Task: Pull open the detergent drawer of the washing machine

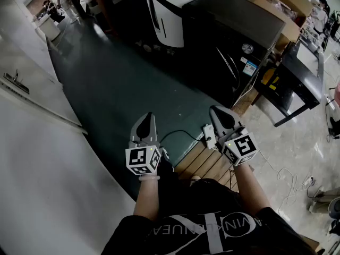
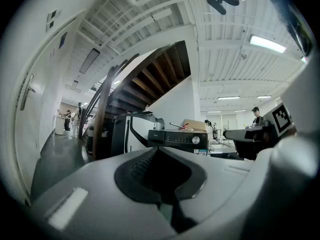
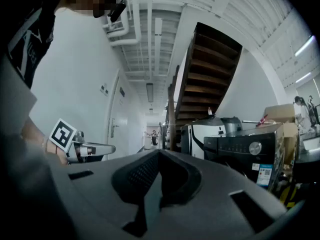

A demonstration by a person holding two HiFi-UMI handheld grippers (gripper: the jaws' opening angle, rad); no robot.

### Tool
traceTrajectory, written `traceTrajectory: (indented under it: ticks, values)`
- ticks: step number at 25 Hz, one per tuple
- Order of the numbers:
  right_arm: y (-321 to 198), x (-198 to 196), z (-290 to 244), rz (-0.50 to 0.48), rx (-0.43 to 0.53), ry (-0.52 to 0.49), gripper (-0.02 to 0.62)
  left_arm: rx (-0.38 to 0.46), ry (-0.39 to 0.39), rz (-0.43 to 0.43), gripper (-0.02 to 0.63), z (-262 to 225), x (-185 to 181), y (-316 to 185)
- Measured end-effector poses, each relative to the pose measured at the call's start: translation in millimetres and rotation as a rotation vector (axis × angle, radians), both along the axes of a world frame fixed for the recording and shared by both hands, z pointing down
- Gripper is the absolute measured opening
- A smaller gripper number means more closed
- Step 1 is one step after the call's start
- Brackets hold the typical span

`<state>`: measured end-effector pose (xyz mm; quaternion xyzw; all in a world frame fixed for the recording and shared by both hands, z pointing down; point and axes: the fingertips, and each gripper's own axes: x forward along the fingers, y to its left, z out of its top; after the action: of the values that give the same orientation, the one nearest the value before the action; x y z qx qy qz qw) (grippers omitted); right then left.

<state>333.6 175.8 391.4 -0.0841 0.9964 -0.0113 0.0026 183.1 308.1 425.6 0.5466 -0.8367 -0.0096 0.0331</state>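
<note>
A black washing machine [image 1: 234,41] stands across the dark floor, well ahead of both grippers. Its control panel with a round knob [image 2: 195,140] shows in the left gripper view, and again in the right gripper view on the washing machine [image 3: 245,151]. The panel looks flush, with no drawer pulled out. My left gripper [image 1: 149,117] is held level with its jaws together and nothing between them; up close, the left gripper [image 2: 159,149] points at the machine. My right gripper [image 1: 216,111] is beside it, also level, and the right gripper [image 3: 159,151] is shut and empty.
A white appliance [image 1: 170,9] stands left of the washer, with cardboard boxes [image 1: 287,4] behind. A power strip [image 1: 209,134] and cable lie by a wooden pallet [image 1: 207,163] at my feet. A black stand [image 1: 303,84] is at the right, a staircase [image 2: 150,79] beyond.
</note>
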Motion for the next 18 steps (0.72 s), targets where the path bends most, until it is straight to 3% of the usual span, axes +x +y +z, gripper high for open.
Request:
traceTrajectory:
  ticks: [3, 7, 18]
  values:
    - [-2, -8, -1, -0.024, -0.007, -0.035, 0.011, -0.001, -0.010, 0.006, 0.011, -1, -5, -5]
    - [-8, -13, 3, -0.020, 0.020, 0.000, 0.011, -0.001, -0.003, 0.002, 0.011, -1, -11, -10]
    - [-11, -61, 5, -0.062, 0.002, -0.015, 0.011, -0.008, -0.008, 0.035, 0.012, -7, -48, -18]
